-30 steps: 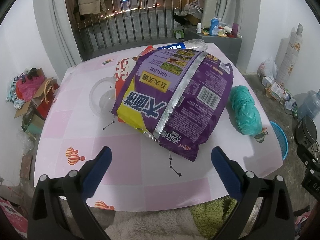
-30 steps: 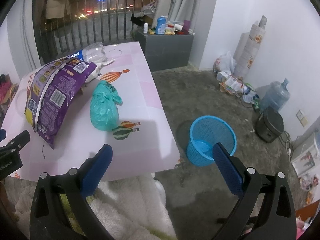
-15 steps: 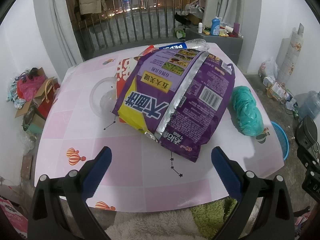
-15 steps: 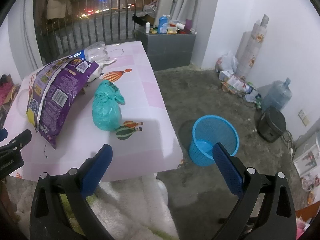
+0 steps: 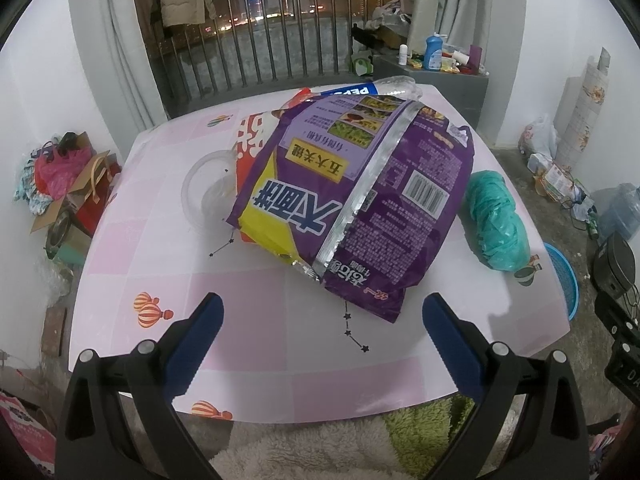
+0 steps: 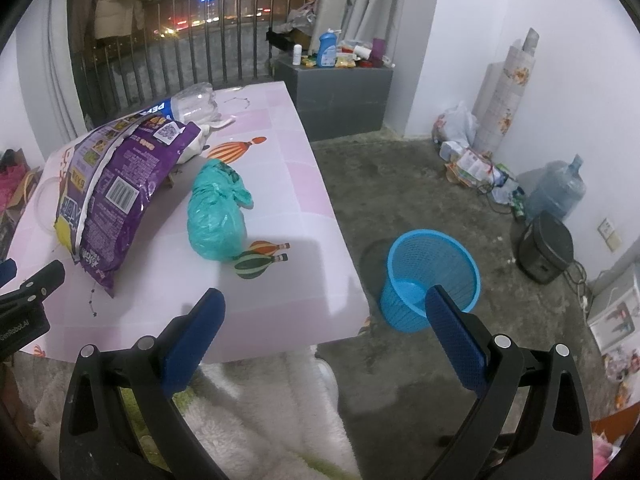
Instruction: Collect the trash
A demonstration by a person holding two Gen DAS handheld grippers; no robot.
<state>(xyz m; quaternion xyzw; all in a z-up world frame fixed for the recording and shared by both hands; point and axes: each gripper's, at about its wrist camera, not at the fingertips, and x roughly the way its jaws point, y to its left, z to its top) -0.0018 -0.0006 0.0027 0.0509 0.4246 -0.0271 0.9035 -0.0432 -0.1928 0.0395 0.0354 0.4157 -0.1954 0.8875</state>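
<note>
A big purple snack bag (image 5: 360,200) lies on the pink table (image 5: 160,288), over a red wrapper (image 5: 250,144) and beside a clear plastic lid (image 5: 204,196). A clear Pepsi bottle (image 5: 376,87) lies behind it. A teal plastic bag (image 5: 496,220) lies to its right; it also shows in the right wrist view (image 6: 218,212). My left gripper (image 5: 322,320) is open and empty above the table's near edge, just short of the purple bag. My right gripper (image 6: 324,308) is open and empty over the table's near right corner. A blue waste basket (image 6: 430,272) stands on the floor to the right.
A grey cabinet (image 6: 340,92) with bottles stands behind the table. A railing (image 5: 260,60) runs along the back. Boxes and bags (image 5: 64,184) sit on the floor at left. A water jug (image 6: 560,192) and a black appliance (image 6: 546,252) stand at right.
Both grippers have edged slightly forward toward the table. Both stay open and nothing on the table has moved.
</note>
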